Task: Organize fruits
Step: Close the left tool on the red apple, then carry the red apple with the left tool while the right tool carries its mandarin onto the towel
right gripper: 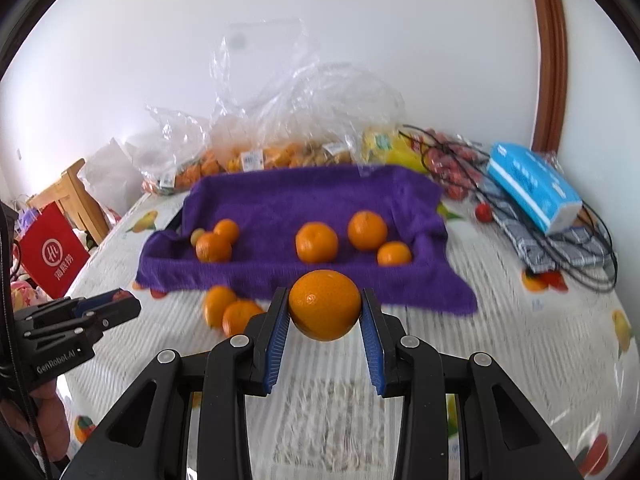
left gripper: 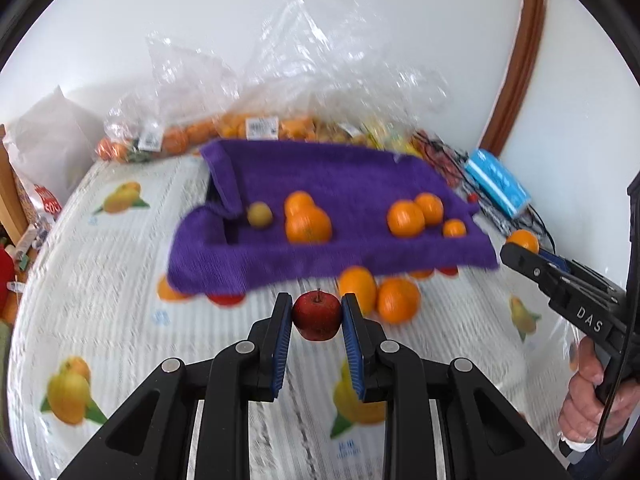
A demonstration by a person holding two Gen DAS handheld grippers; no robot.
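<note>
My left gripper is shut on a small red apple, held just above the tablecloth. My right gripper is shut on an orange; the same orange shows at the right gripper's tips in the left wrist view. Ahead of both lies a purple towel-lined tray with several oranges and a small yellowish fruit in it. Two loose oranges rest on the table in front of the tray.
A fruit-print tablecloth covers the table. Clear plastic bags of fruit line the wall behind the tray. A blue tissue pack and black cables lie at the right. A red bag and a wooden chair stand at the left.
</note>
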